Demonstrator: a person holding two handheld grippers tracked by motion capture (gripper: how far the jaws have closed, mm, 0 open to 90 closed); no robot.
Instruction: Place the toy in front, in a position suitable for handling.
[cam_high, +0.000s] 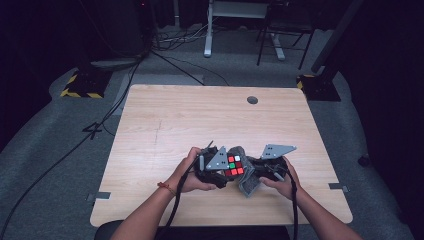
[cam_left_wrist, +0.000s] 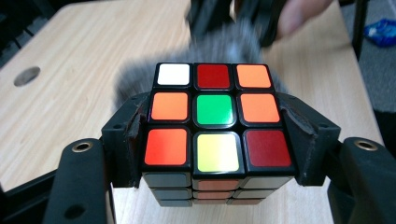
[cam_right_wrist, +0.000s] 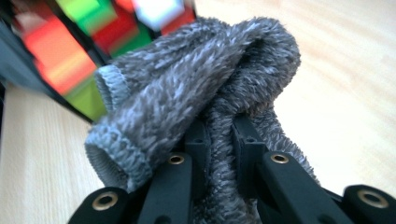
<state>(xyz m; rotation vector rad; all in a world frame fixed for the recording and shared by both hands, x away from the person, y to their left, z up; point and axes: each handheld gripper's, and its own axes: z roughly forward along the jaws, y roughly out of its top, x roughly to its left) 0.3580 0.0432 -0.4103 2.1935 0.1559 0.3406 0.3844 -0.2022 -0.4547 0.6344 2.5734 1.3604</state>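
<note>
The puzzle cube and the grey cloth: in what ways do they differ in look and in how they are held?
The puzzle cube is rigid, glossy and many-coloured; the grey cloth is soft, fuzzy and one colour. The cube sits square between the left gripper jaws, gripped on two opposite sides; the cloth is bunched and pinched between the right gripper jaws, its folds hanging loose. Both are held above the wooden table.

Dim and dark around a brightly lit table (cam_high: 210, 115); soft shadows. Glare on cube (cam_left_wrist: 215, 116) stickers. Blurred far background; close cloth (cam_right_wrist: 196, 102) partly out of focus.
</note>
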